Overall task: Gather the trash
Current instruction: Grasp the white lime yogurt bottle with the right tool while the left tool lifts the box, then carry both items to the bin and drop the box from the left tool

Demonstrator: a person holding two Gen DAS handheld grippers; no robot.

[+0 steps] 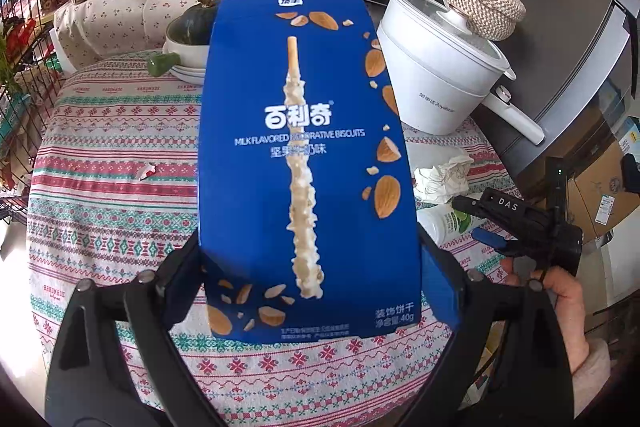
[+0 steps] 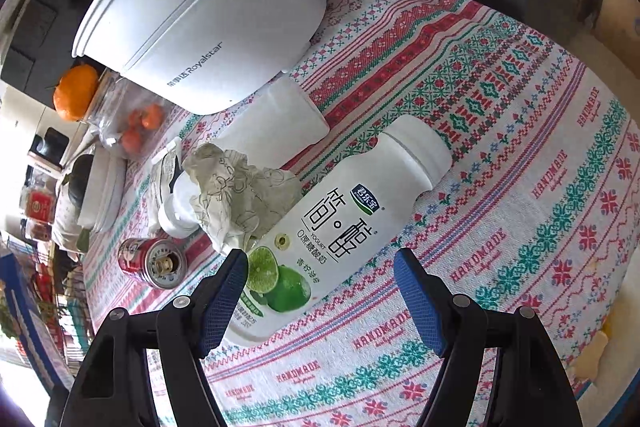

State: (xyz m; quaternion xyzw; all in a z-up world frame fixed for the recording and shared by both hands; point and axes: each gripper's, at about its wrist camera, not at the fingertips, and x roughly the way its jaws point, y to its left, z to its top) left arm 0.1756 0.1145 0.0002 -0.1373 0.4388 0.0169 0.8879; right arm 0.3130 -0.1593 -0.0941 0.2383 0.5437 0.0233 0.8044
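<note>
**Biscuit box held in one claw, yogurt bottle under the other**

The left claw (image 1: pixel 310 291) grips a tall blue biscuit box (image 1: pixel 308 163) by its lower end, one blue pad pressed on each narrow side, the box raised above the bench (image 1: pixel 112 195). The box is thin card and probably empty, so it should be light and easy to dent; holding it low on its side edges, as here, looks sound, though a hard squeeze could fold it.

The right claw (image 2: pixel 322 297) stands wide with nothing held. Between its pads lies the base end of a white yogurt bottle (image 2: pixel 344 223), flat on the patterned cloth, cap pointing away from the claw. The pads do not touch it. The bottle is smooth rigid plastic, round, likely light and apt to roll or slip; the straight labelled body seems the best place to hold, across its width.

Just beside the bottle, on its far side, sits a crumpled paper wad (image 2: pixel 240 191), soft and near weightless, over a smaller white bottle (image 2: pixel 178 215). Further from the bottle lies a red can (image 2: pixel 154 263) on its side.

The left wrist view alone shows the box front, a torn wrapper scrap (image 1: pixel 146 171) and the hand (image 1: pixel 560 291) carrying the right claw. The right wrist view alone shows the bottle's full length, the can, and the open gap around the bottle.
</note>
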